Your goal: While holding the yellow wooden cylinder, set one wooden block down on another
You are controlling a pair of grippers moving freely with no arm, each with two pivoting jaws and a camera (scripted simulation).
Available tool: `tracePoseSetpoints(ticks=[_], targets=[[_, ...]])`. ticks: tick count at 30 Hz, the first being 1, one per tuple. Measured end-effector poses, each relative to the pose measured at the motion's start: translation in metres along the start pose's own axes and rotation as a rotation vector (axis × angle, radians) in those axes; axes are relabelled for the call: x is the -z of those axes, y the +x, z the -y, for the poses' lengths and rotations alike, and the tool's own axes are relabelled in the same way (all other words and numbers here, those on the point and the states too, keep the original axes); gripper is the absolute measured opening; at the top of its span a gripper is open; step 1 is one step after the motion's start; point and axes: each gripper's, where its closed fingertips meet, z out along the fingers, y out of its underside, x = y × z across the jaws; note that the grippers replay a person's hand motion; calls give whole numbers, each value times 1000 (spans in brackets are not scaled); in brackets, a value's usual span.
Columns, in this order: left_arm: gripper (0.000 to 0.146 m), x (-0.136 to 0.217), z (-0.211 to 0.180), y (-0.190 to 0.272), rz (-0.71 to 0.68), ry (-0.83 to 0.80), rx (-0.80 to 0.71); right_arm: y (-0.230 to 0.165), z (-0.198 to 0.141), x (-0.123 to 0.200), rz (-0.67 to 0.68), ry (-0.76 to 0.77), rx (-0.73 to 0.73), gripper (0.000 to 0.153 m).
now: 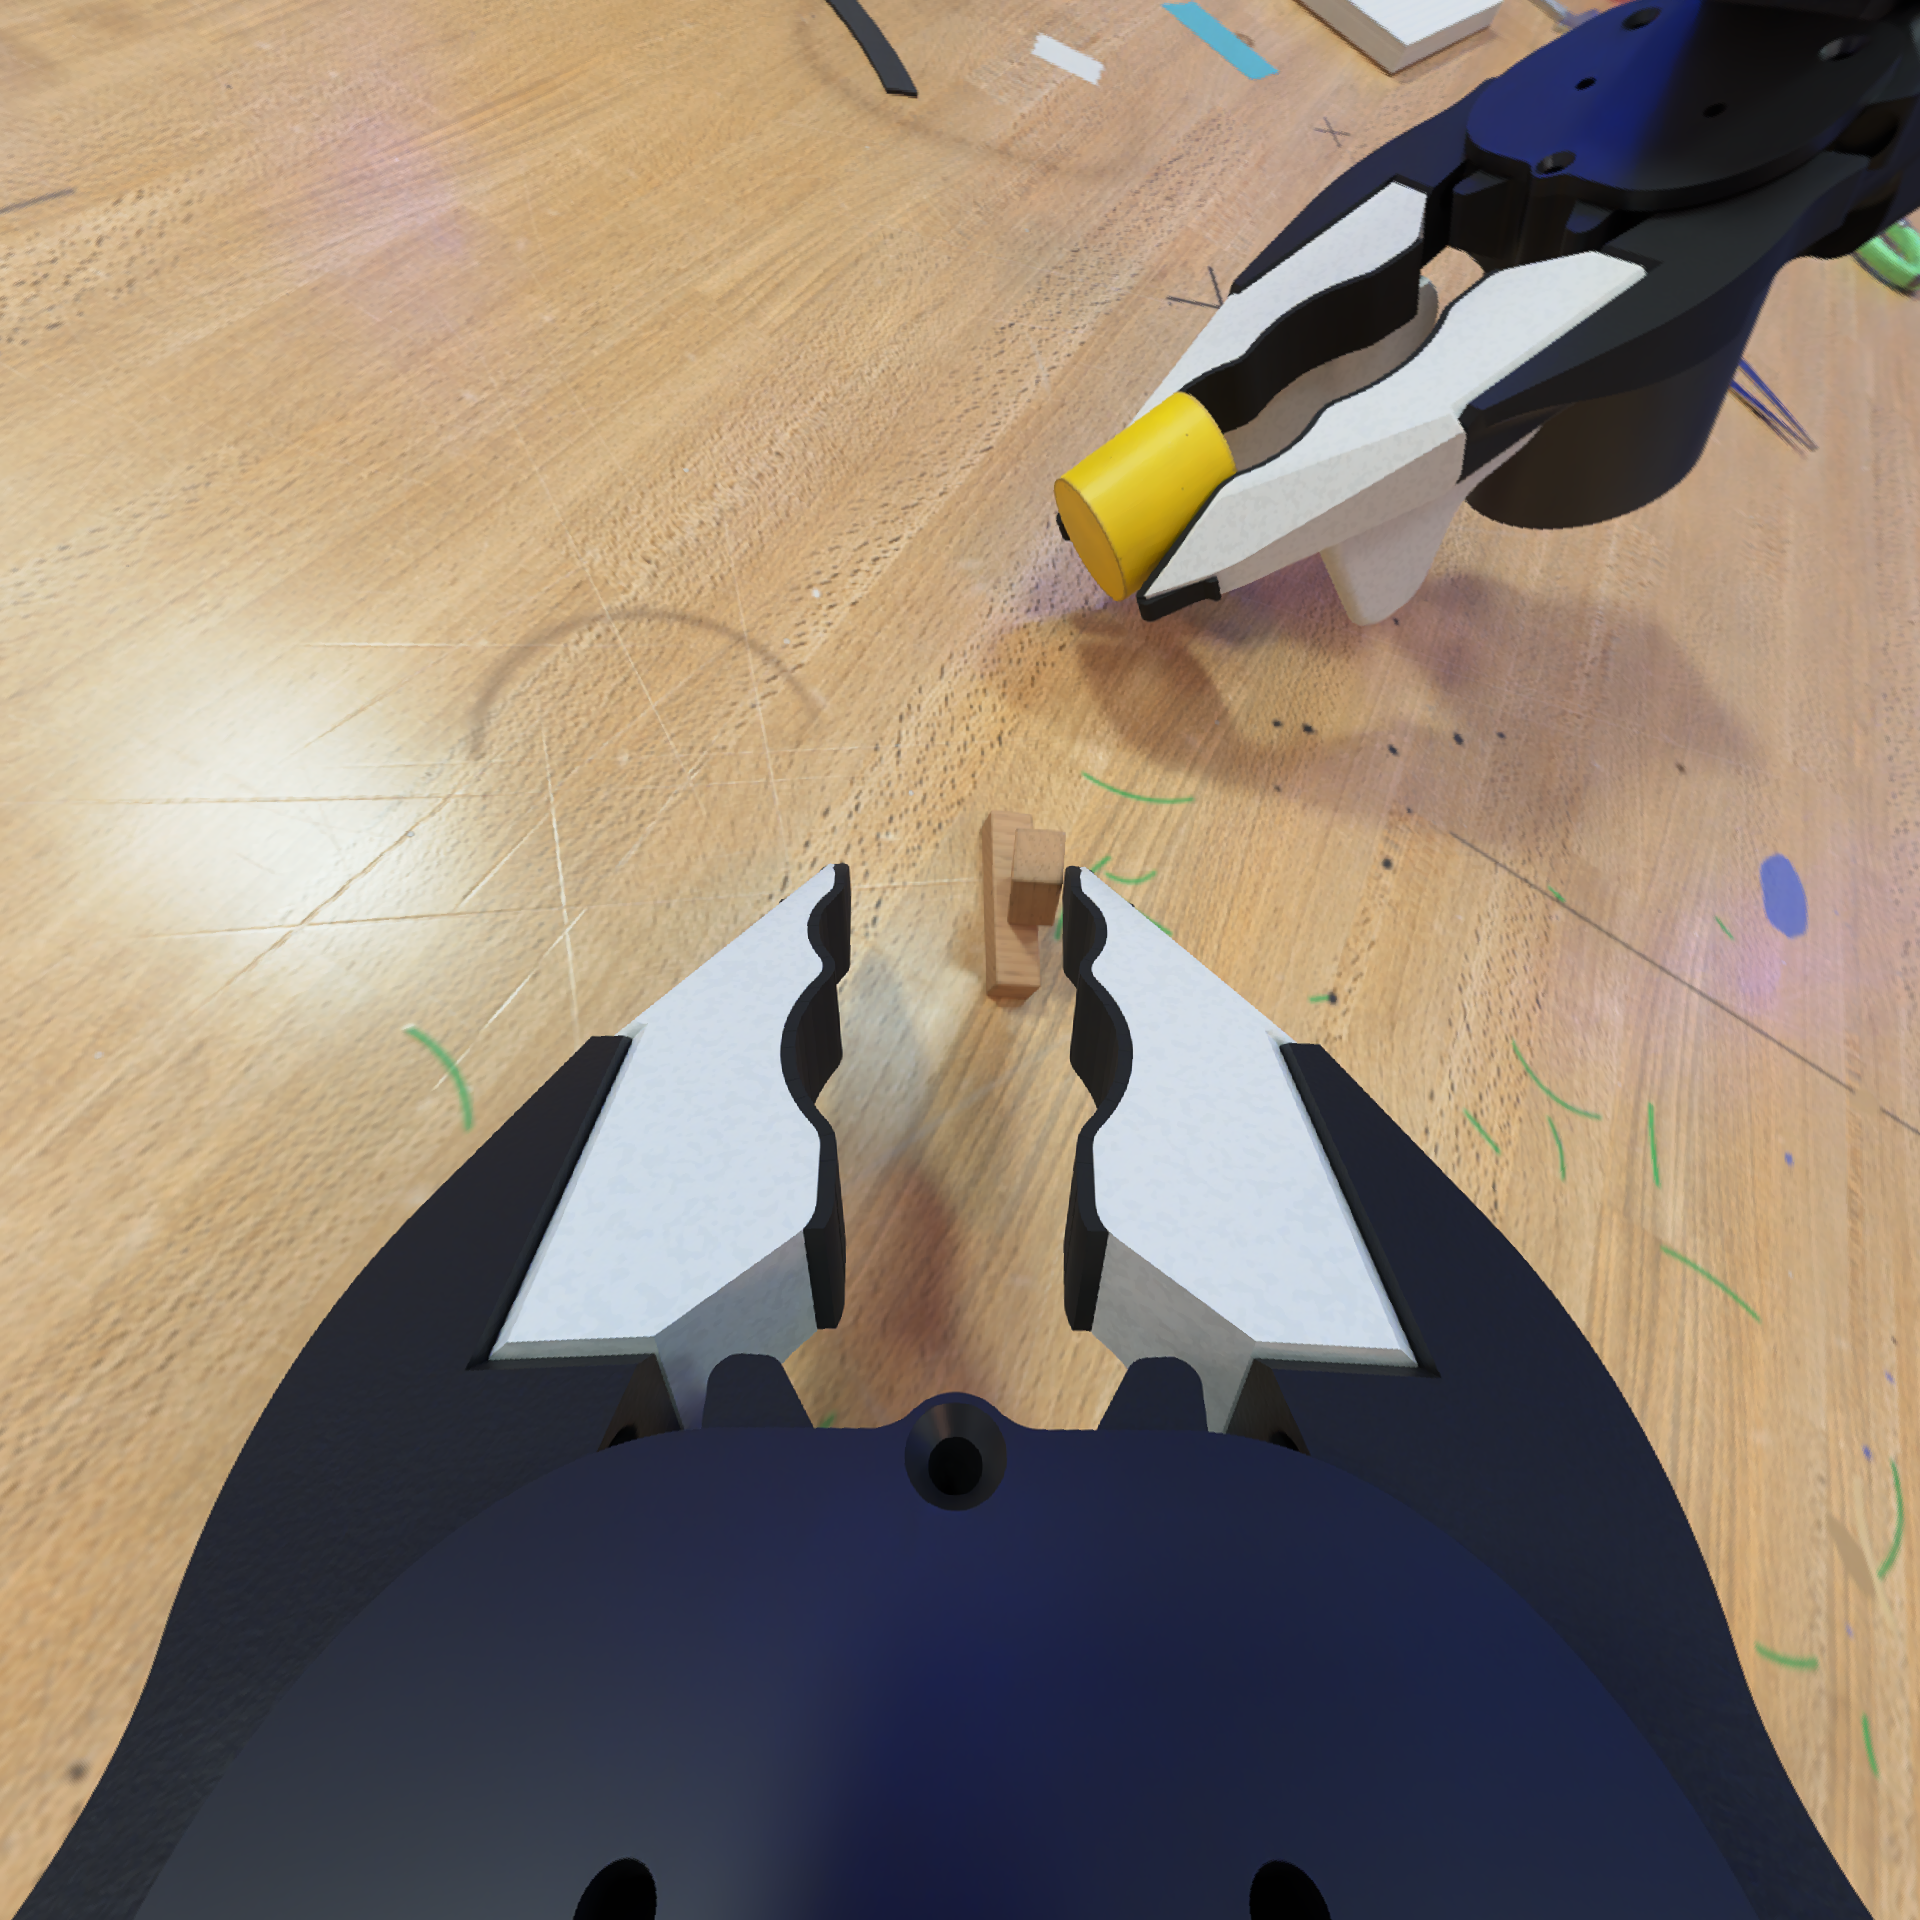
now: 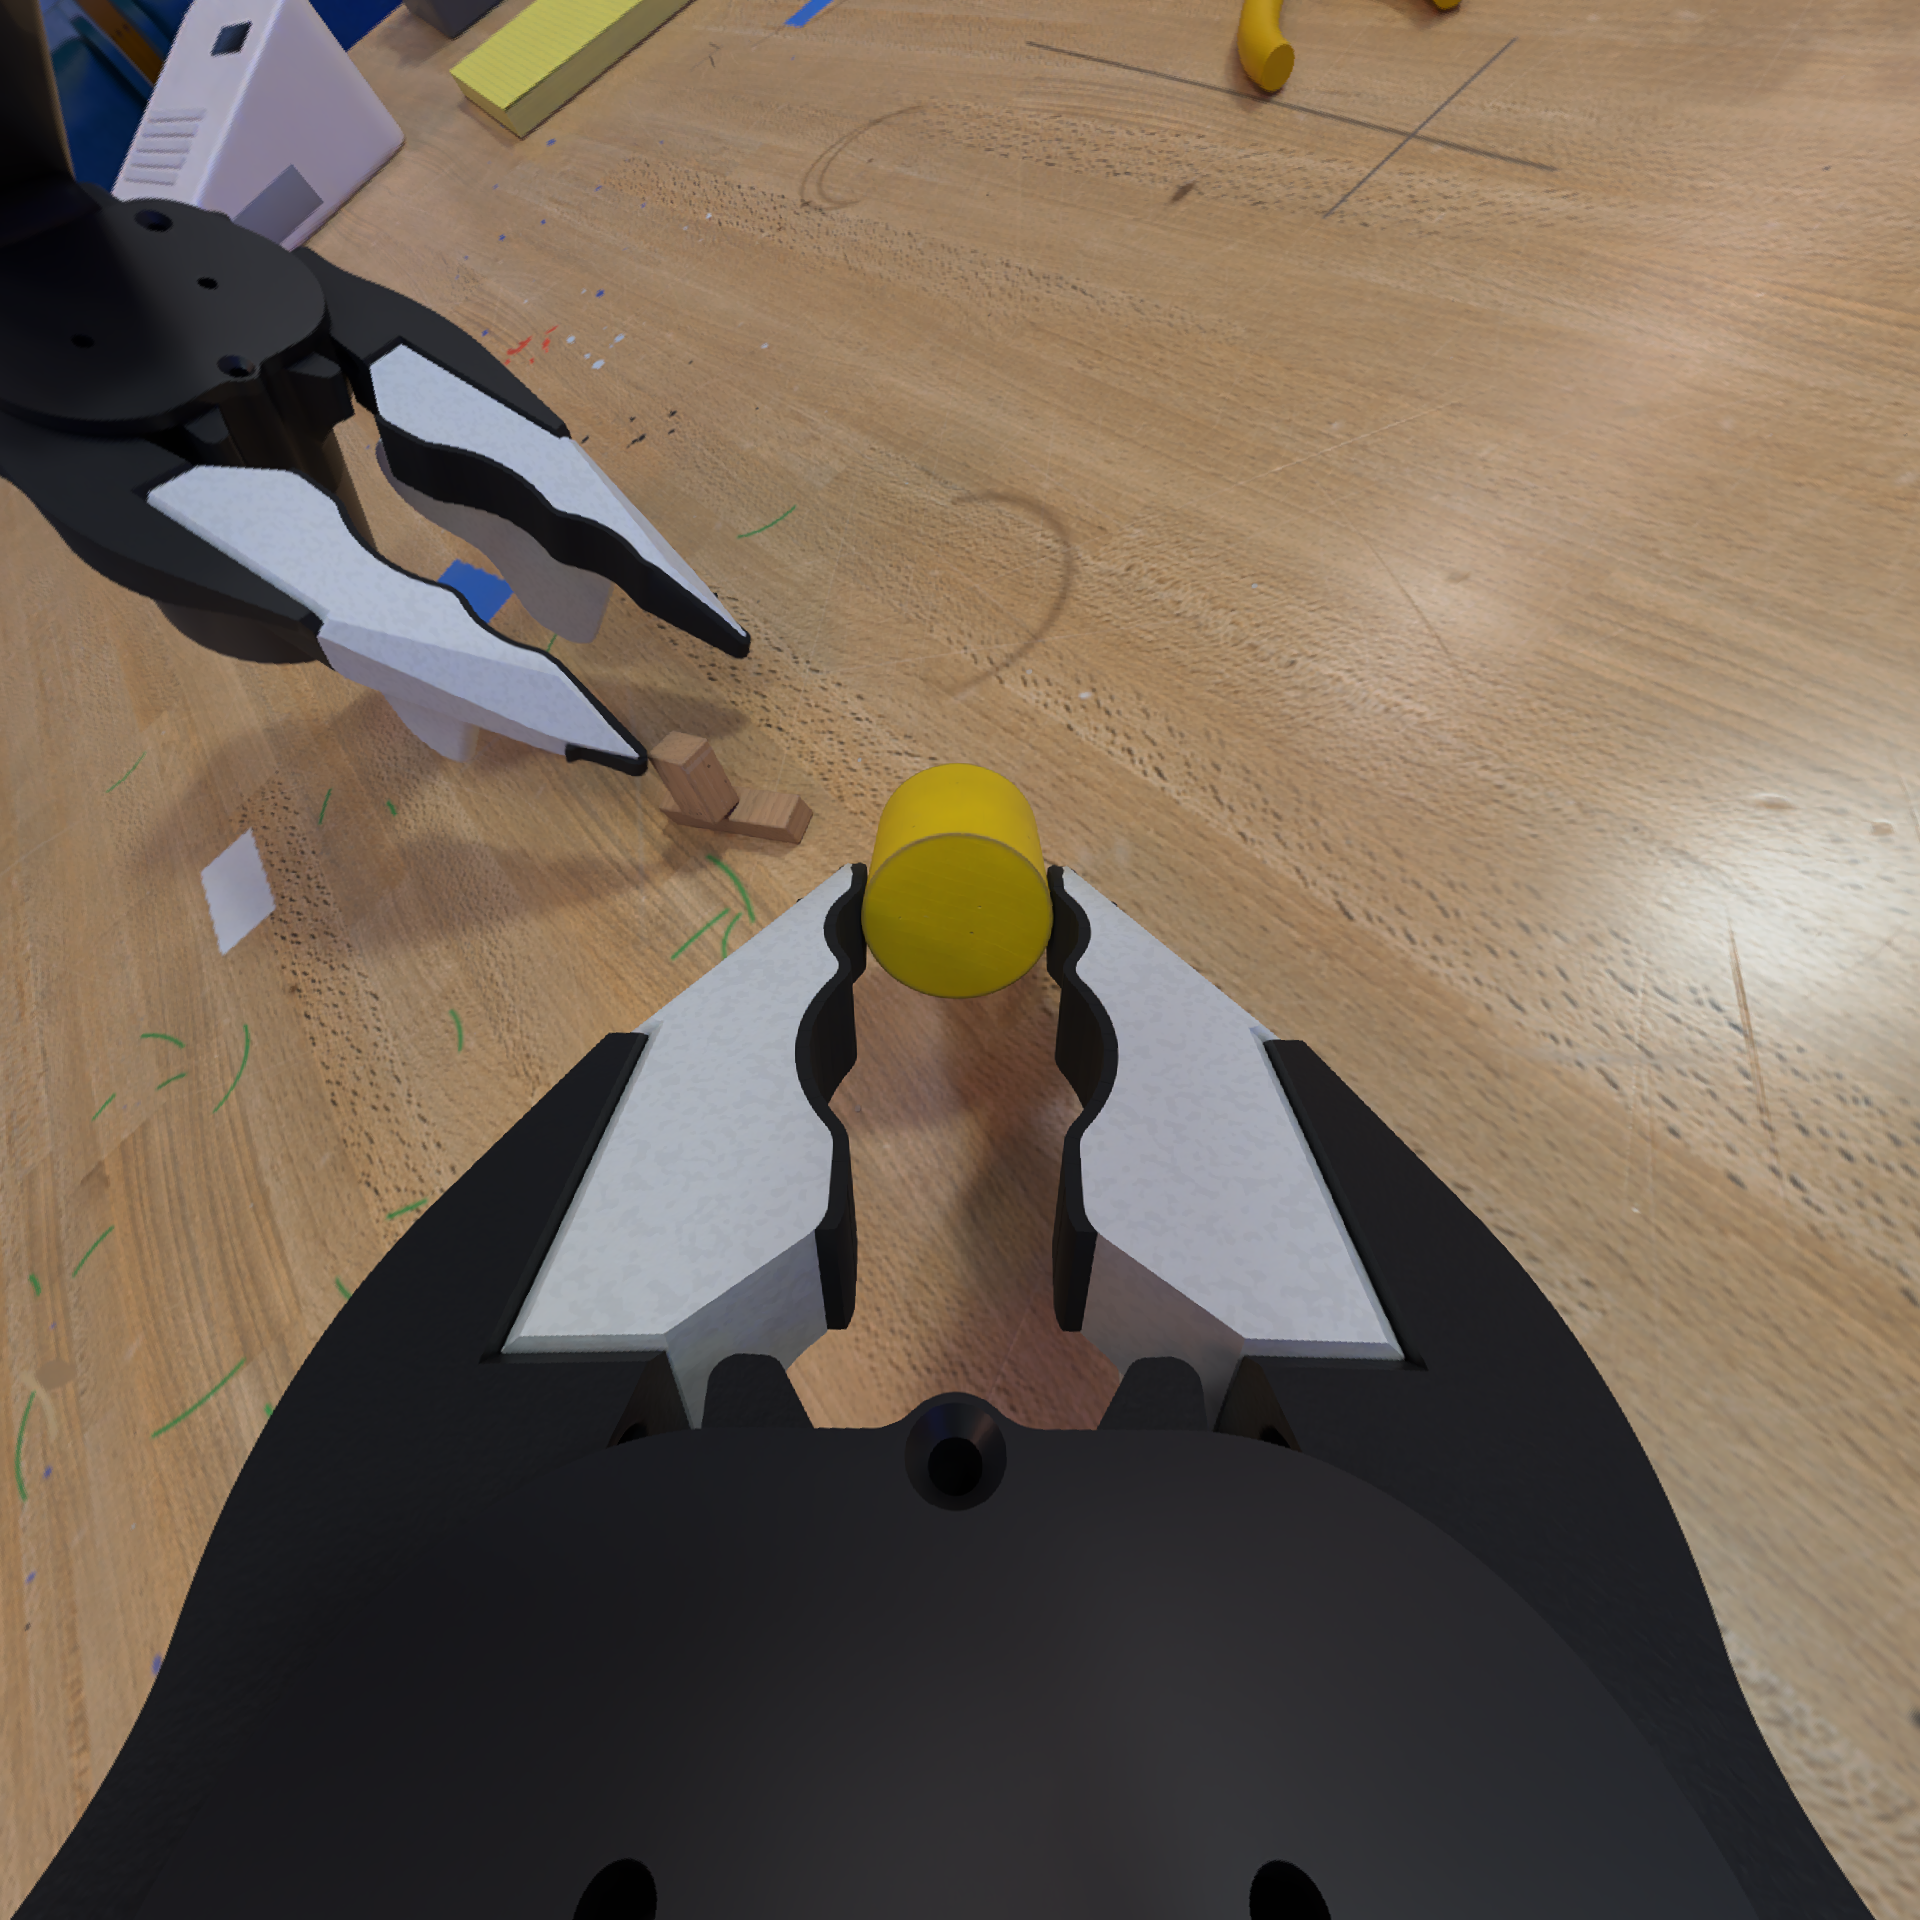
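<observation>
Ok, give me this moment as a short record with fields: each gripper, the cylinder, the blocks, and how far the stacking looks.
left gripper: open, empty, its fingertips close to the blocks
right gripper: shut on the yellow cylinder, held above the table
yellow cylinder: lying crosswise between the right fingertips, clear of the table
small block: standing on the flat block
flat block: lying on the table
stacking: looks done, one block rests on the other and no gripper holds either

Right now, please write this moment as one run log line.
right gripper: shut on yellow wooden cylinder | left gripper: open | small wooden block: on flat wooden block
</observation>
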Motion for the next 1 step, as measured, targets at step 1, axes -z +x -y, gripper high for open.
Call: tracePoseSetpoints(ticks=[1], targets=[[41,2,-1,-1,-13,-2,-4,0,0,0,-1,0,1,34]])
